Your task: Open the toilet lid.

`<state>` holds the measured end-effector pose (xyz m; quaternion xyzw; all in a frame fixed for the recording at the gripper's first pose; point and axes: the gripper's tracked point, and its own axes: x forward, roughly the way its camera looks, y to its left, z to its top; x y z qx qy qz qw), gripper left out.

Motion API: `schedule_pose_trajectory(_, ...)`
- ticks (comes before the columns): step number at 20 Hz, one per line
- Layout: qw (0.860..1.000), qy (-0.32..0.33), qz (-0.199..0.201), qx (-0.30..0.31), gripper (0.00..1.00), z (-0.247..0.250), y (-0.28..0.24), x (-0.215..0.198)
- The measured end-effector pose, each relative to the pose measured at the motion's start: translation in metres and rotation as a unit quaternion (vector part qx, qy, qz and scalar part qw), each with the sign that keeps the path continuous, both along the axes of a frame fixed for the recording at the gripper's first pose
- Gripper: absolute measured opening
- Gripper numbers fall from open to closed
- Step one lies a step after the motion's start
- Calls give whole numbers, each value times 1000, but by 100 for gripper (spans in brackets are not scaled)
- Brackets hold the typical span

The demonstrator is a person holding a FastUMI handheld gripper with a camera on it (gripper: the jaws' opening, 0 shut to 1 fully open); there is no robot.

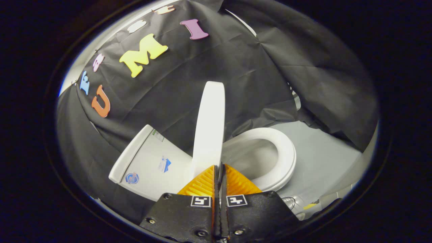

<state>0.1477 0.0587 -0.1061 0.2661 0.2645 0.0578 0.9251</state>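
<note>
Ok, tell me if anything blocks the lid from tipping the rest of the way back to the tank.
Nothing visible does. The lid stands raised just ahead of the closed claw, with the tank on one side and the seat on the other. The gap between lid and tank looks bare.

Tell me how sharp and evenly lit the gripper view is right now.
Gripper view: strong fisheye bending, the tank looks tilted; raised lid and seat are sharp and brightly lit, slightly washed out; cloth wall is dim; the shut gripper, close to the lens, is slightly soft.
</note>
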Motion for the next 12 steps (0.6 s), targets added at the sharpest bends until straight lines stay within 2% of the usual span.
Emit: schedule_pose_trajectory(12, 997, -24, 9, -67, 5, 27, 35, -2)
